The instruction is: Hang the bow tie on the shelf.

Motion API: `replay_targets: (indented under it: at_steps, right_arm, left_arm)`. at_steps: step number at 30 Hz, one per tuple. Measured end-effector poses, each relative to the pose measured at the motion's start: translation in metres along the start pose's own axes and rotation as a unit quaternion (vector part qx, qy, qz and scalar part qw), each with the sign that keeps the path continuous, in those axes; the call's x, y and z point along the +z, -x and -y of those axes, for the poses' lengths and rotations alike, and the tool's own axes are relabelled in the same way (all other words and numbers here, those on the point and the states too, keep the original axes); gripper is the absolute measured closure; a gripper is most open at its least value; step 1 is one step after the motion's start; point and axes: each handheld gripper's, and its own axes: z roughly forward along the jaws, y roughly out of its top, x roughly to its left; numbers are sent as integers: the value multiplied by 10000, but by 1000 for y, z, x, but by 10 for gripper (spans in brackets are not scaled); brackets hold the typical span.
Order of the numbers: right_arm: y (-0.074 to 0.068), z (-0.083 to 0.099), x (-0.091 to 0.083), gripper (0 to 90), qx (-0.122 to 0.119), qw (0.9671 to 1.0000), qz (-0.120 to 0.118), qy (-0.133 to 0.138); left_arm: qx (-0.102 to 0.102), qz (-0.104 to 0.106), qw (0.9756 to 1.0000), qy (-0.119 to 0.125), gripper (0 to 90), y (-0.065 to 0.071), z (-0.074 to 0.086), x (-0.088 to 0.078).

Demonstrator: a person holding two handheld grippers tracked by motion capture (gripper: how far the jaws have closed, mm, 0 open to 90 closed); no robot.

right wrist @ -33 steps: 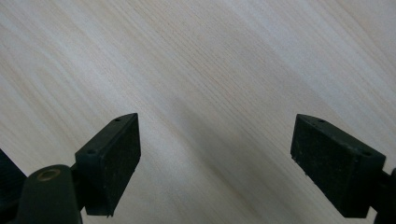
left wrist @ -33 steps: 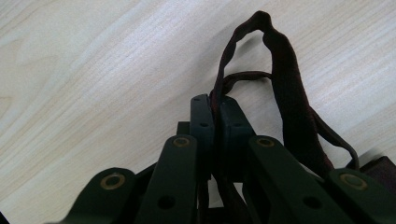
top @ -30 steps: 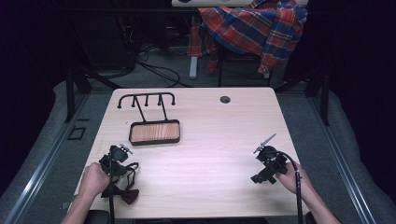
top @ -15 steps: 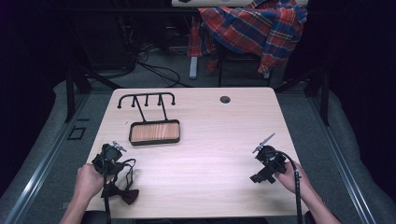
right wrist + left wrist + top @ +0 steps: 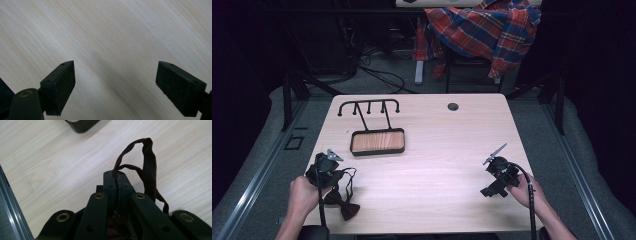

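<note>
A dark maroon bow tie (image 5: 343,204) lies near the table's front left corner, and its thin strap (image 5: 348,175) runs up to my left gripper (image 5: 332,172). In the left gripper view the jaws are pressed together on the strap (image 5: 148,162), which loops out above my left gripper (image 5: 115,175). At the front right, my right gripper (image 5: 493,184) hovers low over bare wood. Its pads (image 5: 61,85) stand wide apart around my right gripper (image 5: 115,87) with nothing between them.
A black stand with a wooden tray base (image 5: 377,141) and a row of hooks (image 5: 368,106) sits at the back left of the table. A round cable hole (image 5: 453,106) is at the back. A plaid shirt (image 5: 484,27) hangs on a chair beyond the table.
My left gripper has drifted left and slightly up, pulling the strap and the bow tie along. The right gripper has stayed where it was.
</note>
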Motion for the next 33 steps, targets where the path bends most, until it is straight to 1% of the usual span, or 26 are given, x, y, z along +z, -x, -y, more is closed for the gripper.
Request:
replay_targets:
  at_steps: [1,2,3,4,5,6,7,8,9,10,12,14,15,16,18,19,20,21,23,24,25,26,28,33]
  right_arm:
    - [0,0,0,159,0,10000,0,0]
    - [0,0,0,159,-1,10000,0,-15]
    - [0,0,0,159,-1,10000,0,-15]
    - [0,0,0,159,-8,10000,6,-45]
    - [0,0,1,159,-9,10000,21,-19]
    - [0,0,0,159,-52,10000,19,-74]
    - [0,0,1,159,-33,10000,16,-35]
    - [0,0,0,159,-60,10000,29,-57]
    - [0,1,-1,159,-86,9999,55,-77]
    - [0,2,0,159,-31,10000,33,-40]
    - [0,3,-2,159,-52,10000,44,-57]
    - [0,3,-2,159,-46,10000,16,-77]
    - [1,3,-3,159,-66,9999,44,-111]
    - [0,4,-2,159,1,10000,56,-37]
    - [0,4,-2,159,12,10000,66,-27]
    - [-1,4,-1,159,15,10000,24,-25]
    - [-1,4,-1,159,6,10000,42,-30]
    - [-1,4,-1,159,5,10000,42,-42]
    - [0,3,-1,159,-56,9999,76,-116]
    - [0,4,-1,159,-41,9999,51,-102]
    - [0,3,-1,159,-49,9999,76,-124]
    - [-1,4,-1,159,4,10000,33,-47]
    - [-1,4,0,159,24,10000,8,-22]
    - [-1,4,0,159,24,10000,15,-30]
  left_arm:
    - [0,0,10000,0,884,0,0,0]
    - [-58,116,9999,63,884,-1,0,-2]
    - [-58,116,9999,63,885,-1,0,-2]
    - [-96,160,9998,77,885,-1,0,-3]
    - [-104,157,9998,101,886,-1,0,-5]
    - [-138,207,9996,141,886,-2,0,-6]
    - [-176,213,9994,201,887,-2,0,-8]
    - [-162,217,9994,208,887,-2,-1,-9]
    - [-162,150,9994,276,888,-1,-2,-12]
    - [-168,143,9993,311,888,0,-3,-13]
    - [-163,133,9992,345,888,0,-3,-14]
    - [-123,46,9988,471,888,2,-6,-17]
    - [-103,93,9987,488,888,1,-7,-19]
    - [-113,51,9985,536,888,2,-7,-19]
    - [-110,51,9983,568,888,2,-9,-21]
    - [-104,27,9983,570,889,1,-10,-21]
    - [-121,1,9980,620,889,1,-10,-22]
    - [-131,69,9980,616,889,0,-11,-23]
    - [-186,55,9973,714,888,-1,-12,-24]
    - [-170,90,9973,705,889,-2,-13,-25]
    - [-191,47,9970,750,889,-2,-14,-25]
    - [-190,59,9968,774,889,-3,-15,-26]
    - [-180,50,9967,794,889,-3,-16,-27]
    - [-175,-85,9952,958,889,-6,-22,-33]
